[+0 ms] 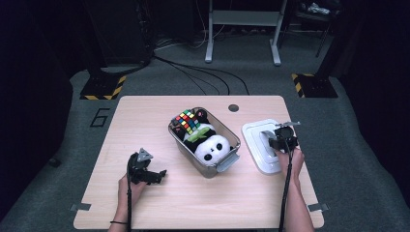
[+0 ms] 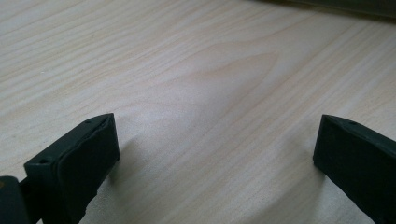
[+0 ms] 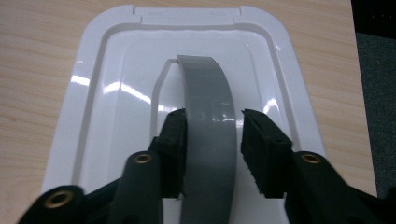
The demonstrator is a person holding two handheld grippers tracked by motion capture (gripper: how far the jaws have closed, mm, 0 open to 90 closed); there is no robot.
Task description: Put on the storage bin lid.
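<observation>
Forearms come in over the near edge of the table [image 1: 159,212], one gripper in each hand. Left gripper [image 1: 153,176] sits near the near-left part of the tabletop, short of the near edge, tilted toward the centre; in the left gripper view its jaws stand wide apart over bare wood [image 2: 210,93], nothing between them, pads just above or on the surface, can't tell which. Right gripper [image 3: 214,140] is over the white lid [image 3: 116,70], which lies flat near the right edge, about midway between the near and far edges. In the right gripper view the jaws are closed in narrow on the lid's grey handle [image 3: 208,102], an arched strap running along the lid's middle; left pad is against the strap's side, right pad looks just at its other side with a sliver of white showing, so contact on that side isn't certain. Lid still lies flat on the wood in the high view. Clear bin [image 1: 186,147] stands at the table centre, set diagonally, apart from the lid, open on top. Inside: a panda plush [image 1: 212,147] toward the near end, a scrambled colour cube [image 1: 187,121] toward the far end, a green bit [image 1: 199,136] between them. Small dark round hole [image 1: 233,108] sits near the far edge.
</observation>
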